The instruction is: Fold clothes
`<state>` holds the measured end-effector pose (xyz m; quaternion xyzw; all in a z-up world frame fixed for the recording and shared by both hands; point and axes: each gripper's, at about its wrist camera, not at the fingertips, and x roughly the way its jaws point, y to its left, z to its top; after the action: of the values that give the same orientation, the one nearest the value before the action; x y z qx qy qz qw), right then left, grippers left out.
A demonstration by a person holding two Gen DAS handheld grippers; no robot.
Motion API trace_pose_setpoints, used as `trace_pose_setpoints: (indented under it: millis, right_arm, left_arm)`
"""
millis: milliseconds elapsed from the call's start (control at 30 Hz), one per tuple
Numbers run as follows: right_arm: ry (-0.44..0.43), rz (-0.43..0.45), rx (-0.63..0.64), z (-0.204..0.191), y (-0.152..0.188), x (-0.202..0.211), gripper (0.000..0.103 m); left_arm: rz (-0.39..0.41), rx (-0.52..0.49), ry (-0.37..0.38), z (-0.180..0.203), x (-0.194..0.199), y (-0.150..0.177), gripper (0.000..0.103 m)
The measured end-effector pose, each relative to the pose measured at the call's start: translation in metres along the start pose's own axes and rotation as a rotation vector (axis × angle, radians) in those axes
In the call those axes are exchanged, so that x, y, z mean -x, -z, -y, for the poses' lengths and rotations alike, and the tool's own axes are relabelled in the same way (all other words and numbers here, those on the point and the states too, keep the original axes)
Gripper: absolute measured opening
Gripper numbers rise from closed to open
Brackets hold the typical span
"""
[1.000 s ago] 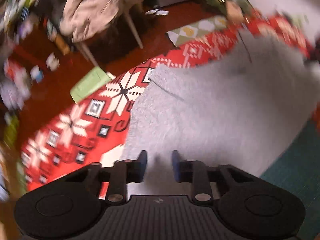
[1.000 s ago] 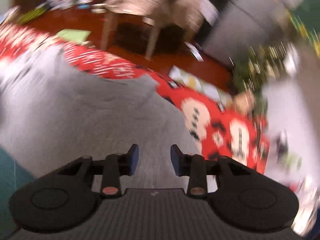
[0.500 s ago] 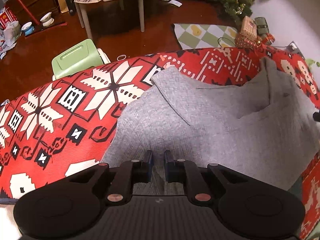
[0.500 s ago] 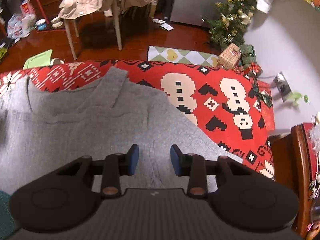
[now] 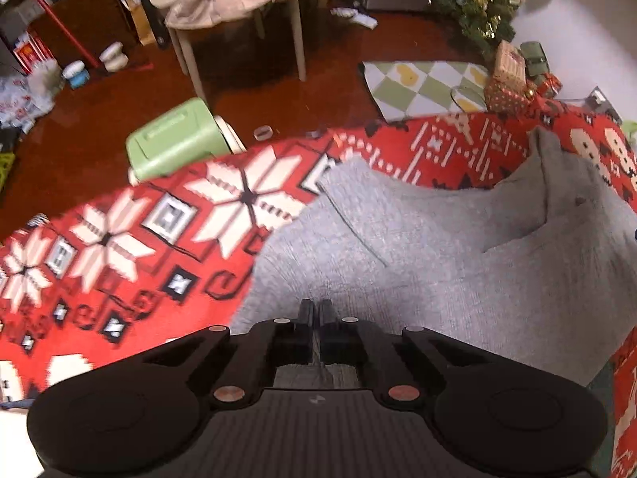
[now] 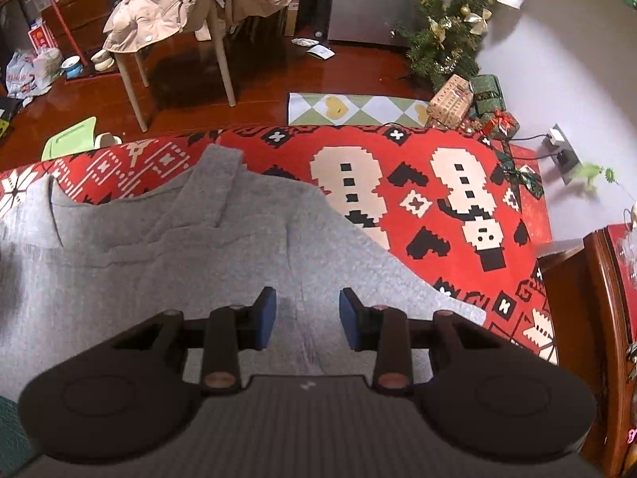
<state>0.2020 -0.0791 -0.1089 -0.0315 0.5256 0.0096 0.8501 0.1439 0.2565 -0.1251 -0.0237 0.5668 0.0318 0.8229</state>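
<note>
At the far left of the left wrist view a green plastic box [image 5: 175, 135] sat on the dark red floor, just beyond the edge of the red patterned blanket [image 5: 119, 247] with its white snowflakes. The left hand-held gripper [image 5: 315, 310] had its jaws drawn almost together, pinching the near edge of the grey sweater [image 5: 418, 263] — a thin strip of grey knit showed between the fingers. The sweater lay spread across the blanket, one part folded over on itself toward the right.

In the right wrist view the sweater [image 6: 167, 263] filled the left and centre, its right edge running diagonally over the blanket [image 6: 418, 199], here patterned with white snowman figures. The right hand-held gripper [image 6: 306, 312] stood wide open above the fabric — blue pads apart, nothing between them. Behind, a chair [image 6: 215, 40] draped with a beige coat [image 6: 159, 4] stood on the floor, and to the right a small Christmas tree [image 6: 446, 28] rose beside wrapped presents [image 6: 452, 101].
</note>
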Motion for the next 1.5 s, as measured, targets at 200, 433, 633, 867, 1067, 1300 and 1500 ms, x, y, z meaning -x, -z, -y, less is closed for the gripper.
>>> trace_pose_setpoints:
  millis: [200, 433, 633, 867, 1067, 1300, 1500]
  right_arm:
    - [-0.053, 0.040, 0.071, -0.009, -0.020, -0.016, 0.038]
    - [-0.166, -0.038, 0.122, -0.010, -0.039, -0.058, 0.005]
    - [-0.239, -0.033, 0.060, 0.009, -0.041, -0.045, 0.003]
    - [-0.250, -0.012, 0.015, 0.020, -0.043, -0.033, 0.003]
    - [-0.258, 0.002, -0.017, 0.026, -0.044, -0.026, 0.003]
    - [-0.242, -0.005, -0.020, 0.020, -0.041, -0.039, 0.003]
    - [-0.226, 0.010, -0.018, 0.019, -0.040, -0.040, 0.003]
  left_arm:
    - [0.042, 0.021, -0.026, -0.002, 0.025, 0.001, 0.003]
    - [0.041, 0.015, -0.032, -0.004, 0.025, 0.002, 0.003]
    - [0.075, -0.017, -0.024, -0.004, 0.035, 0.002, 0.003]
    - [0.113, -0.007, -0.022, -0.009, 0.042, -0.005, 0.003]
    - [0.091, -0.045, -0.029, -0.011, 0.023, -0.007, 0.003]
    - [0.088, -0.071, -0.046, -0.015, 0.010, -0.013, 0.003]
    - [0.068, -0.055, -0.049, -0.015, 0.005, -0.005, 0.003]
